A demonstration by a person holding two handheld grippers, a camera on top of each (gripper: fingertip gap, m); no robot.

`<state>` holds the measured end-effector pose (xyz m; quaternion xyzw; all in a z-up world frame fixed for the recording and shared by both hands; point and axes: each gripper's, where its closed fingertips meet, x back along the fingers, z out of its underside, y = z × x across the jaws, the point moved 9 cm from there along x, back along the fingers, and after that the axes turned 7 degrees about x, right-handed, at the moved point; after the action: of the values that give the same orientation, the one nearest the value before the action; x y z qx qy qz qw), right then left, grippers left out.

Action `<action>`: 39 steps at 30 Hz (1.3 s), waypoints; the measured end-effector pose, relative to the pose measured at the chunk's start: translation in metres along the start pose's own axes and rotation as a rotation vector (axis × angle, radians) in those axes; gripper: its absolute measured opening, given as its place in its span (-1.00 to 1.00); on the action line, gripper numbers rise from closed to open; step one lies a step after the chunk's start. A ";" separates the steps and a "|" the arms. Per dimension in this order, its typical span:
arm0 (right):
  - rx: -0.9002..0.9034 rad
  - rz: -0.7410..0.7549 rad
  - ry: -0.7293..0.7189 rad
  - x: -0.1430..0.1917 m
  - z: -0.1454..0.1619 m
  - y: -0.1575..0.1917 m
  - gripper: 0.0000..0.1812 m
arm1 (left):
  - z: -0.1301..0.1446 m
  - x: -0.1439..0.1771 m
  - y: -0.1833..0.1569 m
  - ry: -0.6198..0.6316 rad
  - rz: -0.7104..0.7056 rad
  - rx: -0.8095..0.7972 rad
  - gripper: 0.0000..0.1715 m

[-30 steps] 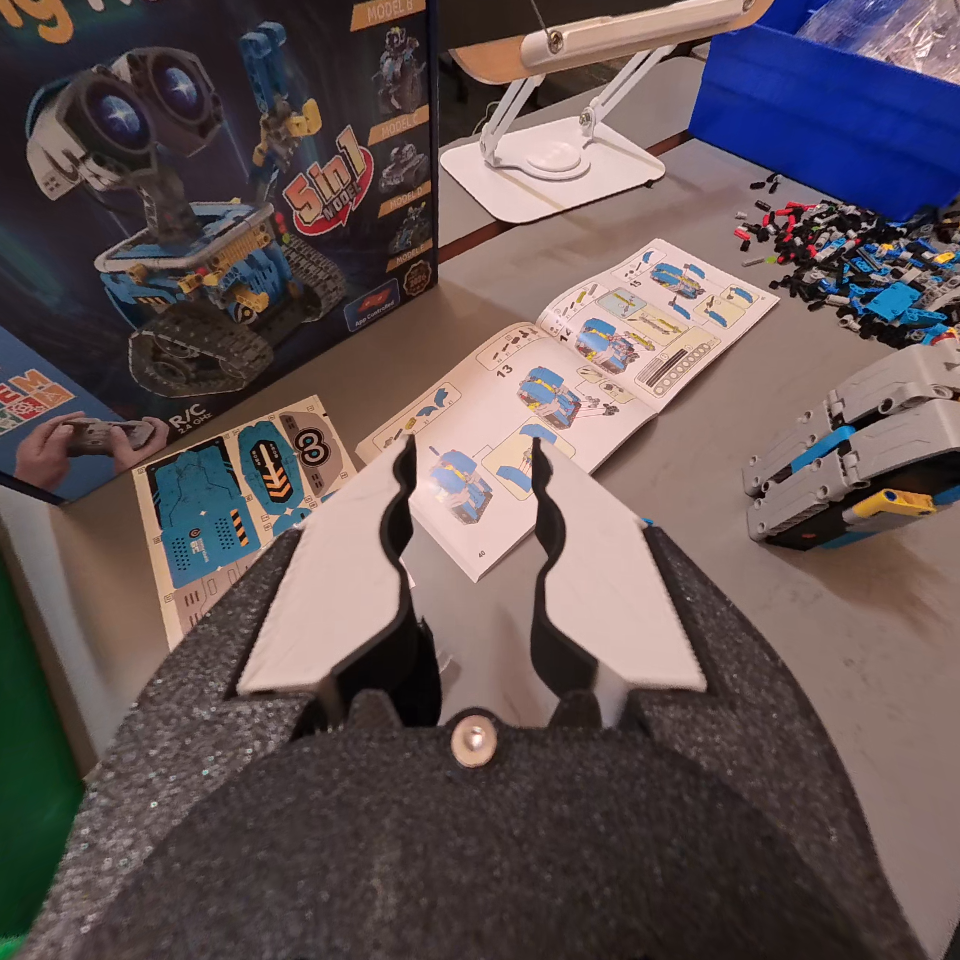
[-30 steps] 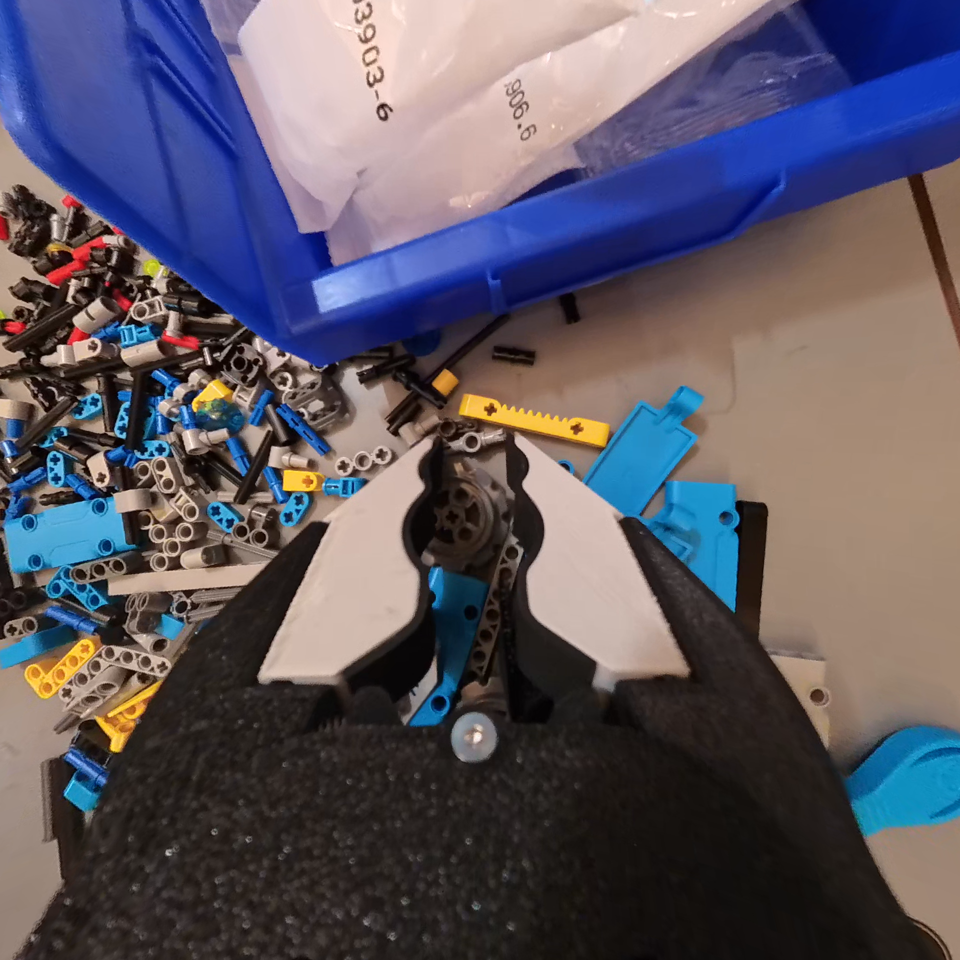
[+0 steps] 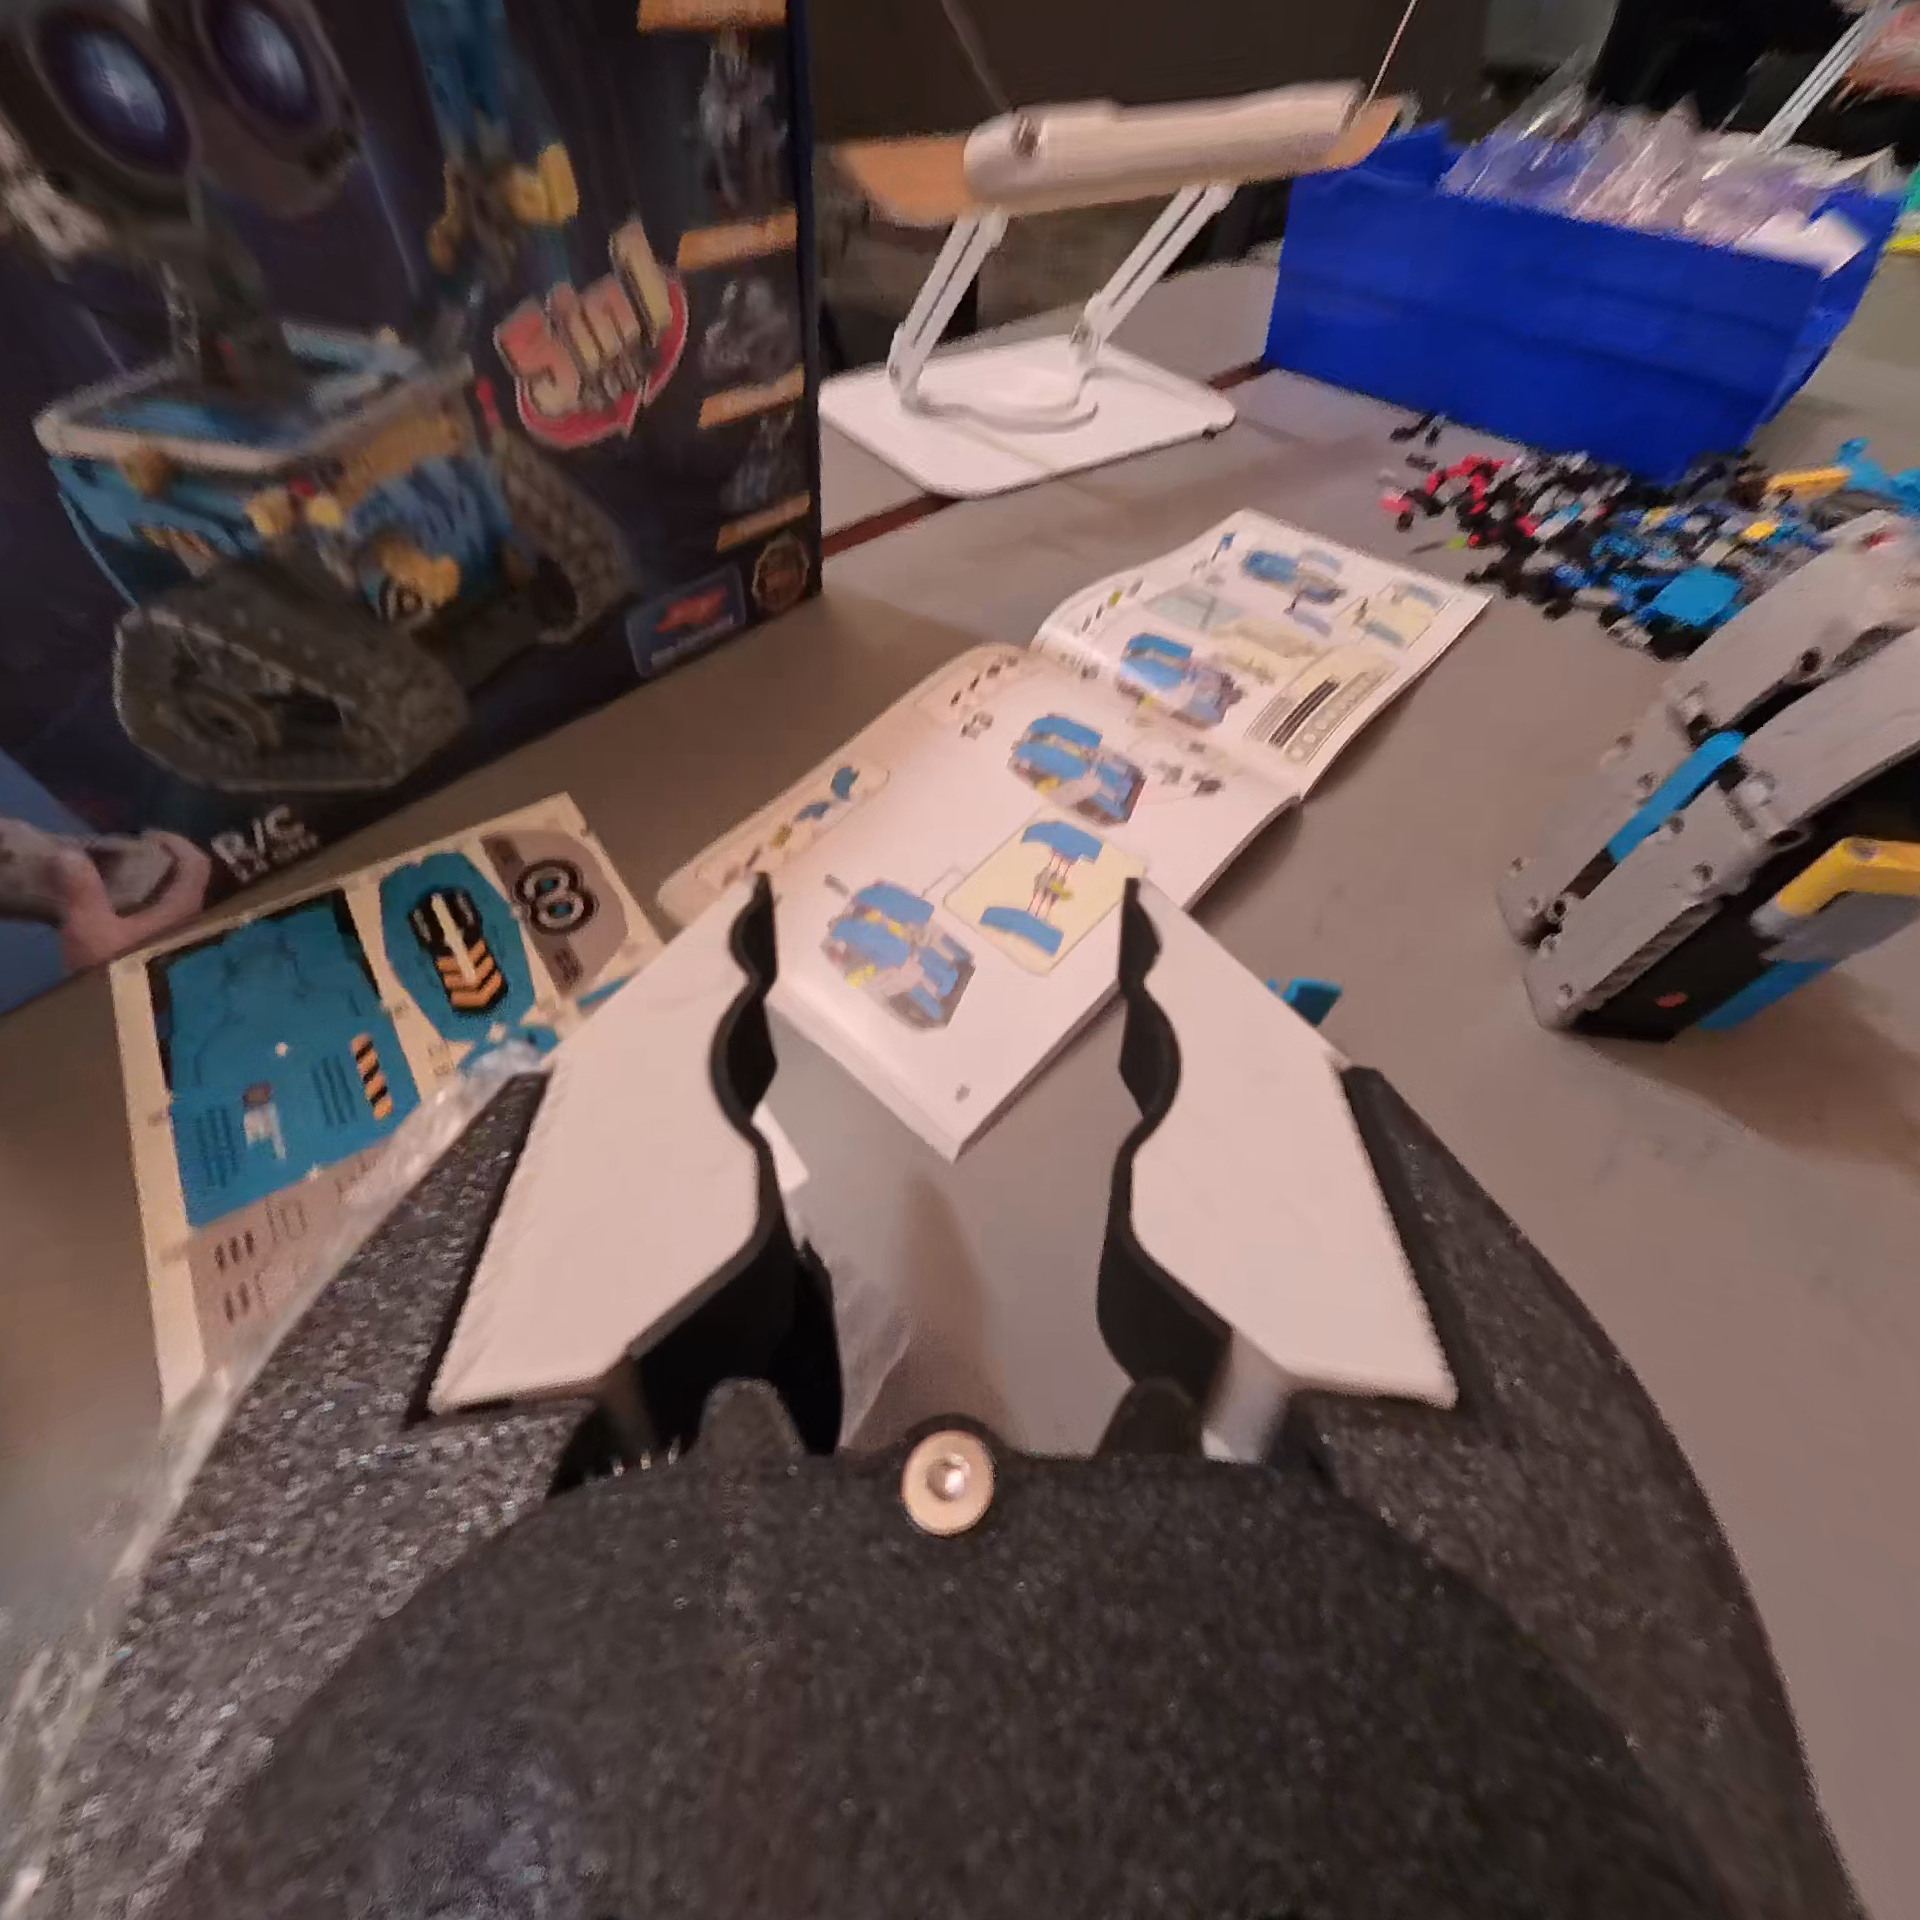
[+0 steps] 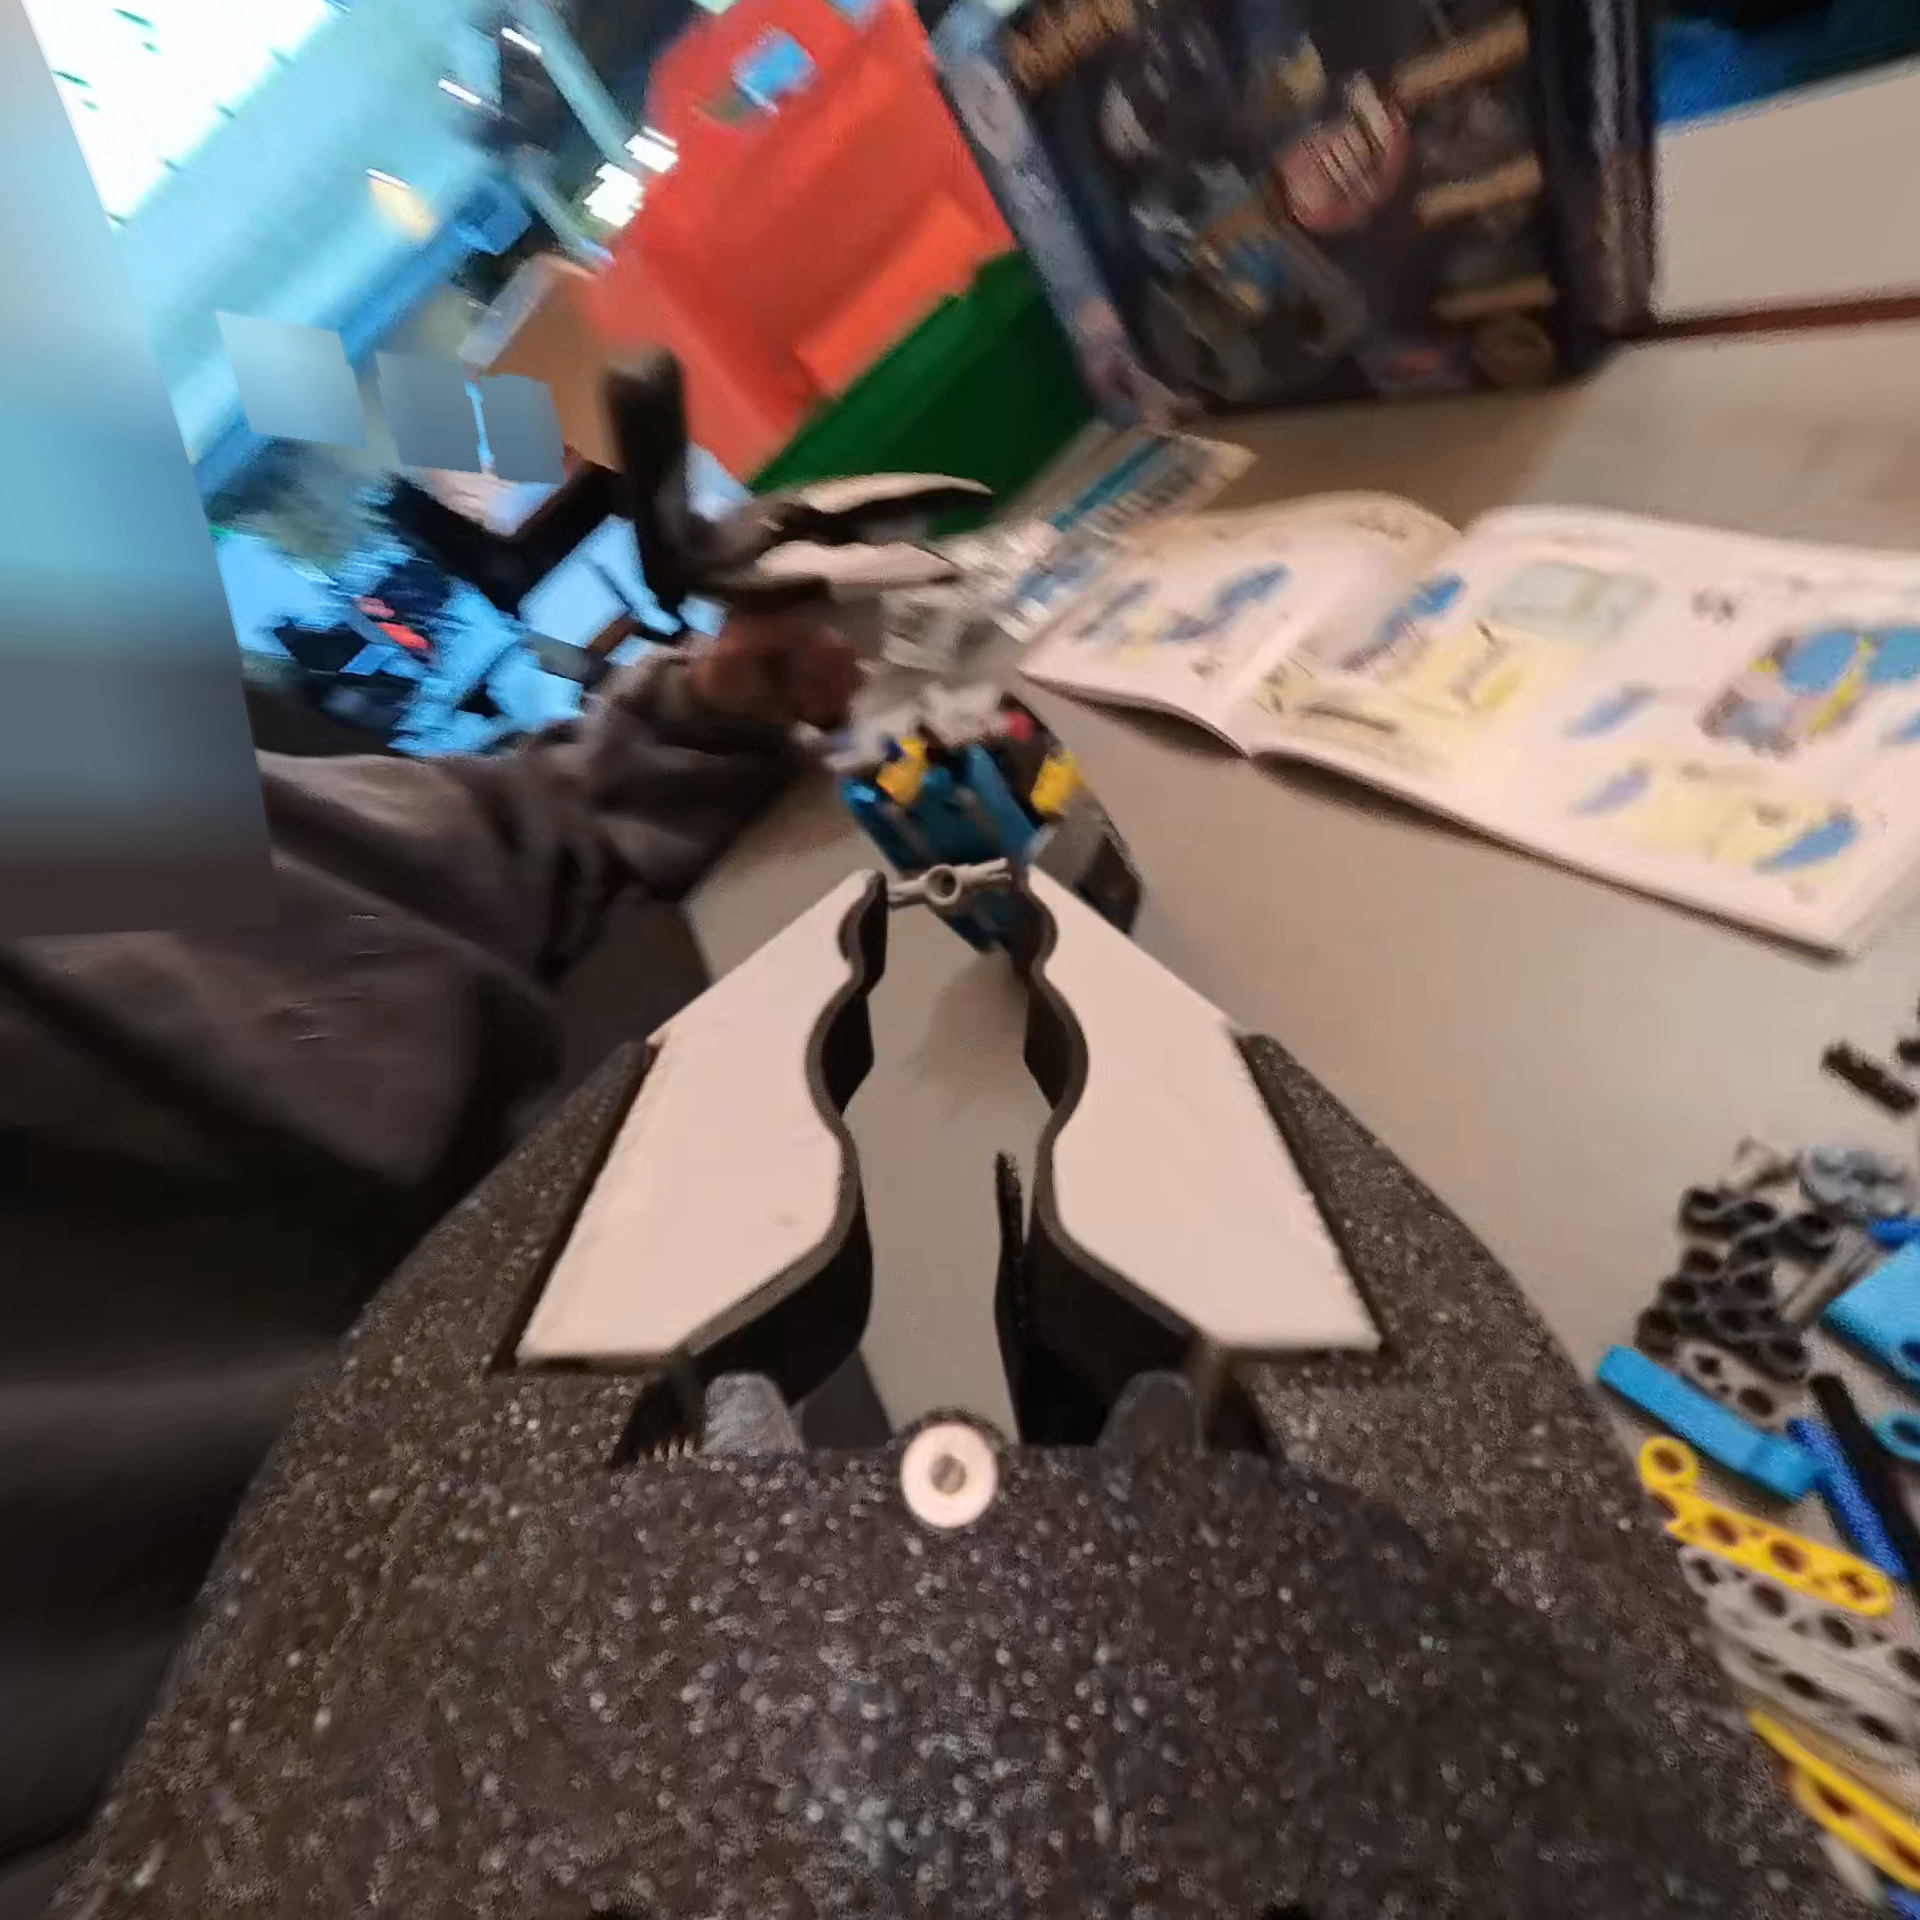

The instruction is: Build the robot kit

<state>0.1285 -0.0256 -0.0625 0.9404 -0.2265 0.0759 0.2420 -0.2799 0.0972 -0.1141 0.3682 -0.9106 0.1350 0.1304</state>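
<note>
The left gripper (image 3: 940, 914) hung with jaws spread and empty above the near edge of the open instruction booklet (image 3: 1081, 790), while the right gripper (image 4: 951, 894) pinched a small grey connector piece (image 4: 945, 883) just short of the booklet.

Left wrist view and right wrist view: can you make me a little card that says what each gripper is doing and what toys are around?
left gripper: open, empty, over the instruction booklet
right gripper: fingers pinch a small grey piece
left of booklet: sticker sheet, toy box
right of booklet: half-built model, loose pieces, blue bin
</note>
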 end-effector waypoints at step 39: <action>0.220 0.397 0.494 -0.104 0.089 0.032 -0.74 | 0.020 -0.013 0.004 0.141 -0.034 -0.062 -0.33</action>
<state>0.0242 -0.0538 -0.1526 0.8515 -0.3304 0.3712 0.1673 -0.2765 0.1017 -0.1376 0.3689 -0.8965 0.1300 0.2081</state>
